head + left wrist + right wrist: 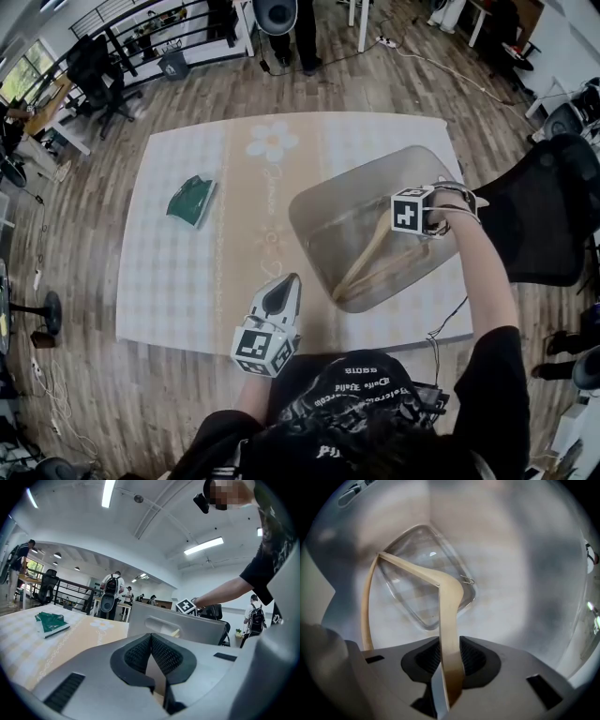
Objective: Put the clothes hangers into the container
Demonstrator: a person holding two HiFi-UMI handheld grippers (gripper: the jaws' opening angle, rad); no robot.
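A pale wooden hanger (375,261) stands tilted inside the clear plastic container (330,202) on the right of the table. My right gripper (401,231) reaches down over the container's right rim. In the right gripper view the hanger's arm (448,620) runs between the pads of the right gripper (451,656), which press on it from both sides; its small wire hook (467,579) points at the container floor (417,590). My left gripper (284,289) hovers at the table's near edge, shut and empty. In its own view the left gripper (151,641) faces the container's wall (187,629).
A folded green cloth (192,200) lies on the left of the checked tablecloth (178,281); it also shows in the left gripper view as the green cloth (50,620). A black office chair (544,216) stands right of the table. People stand at the room's far side.
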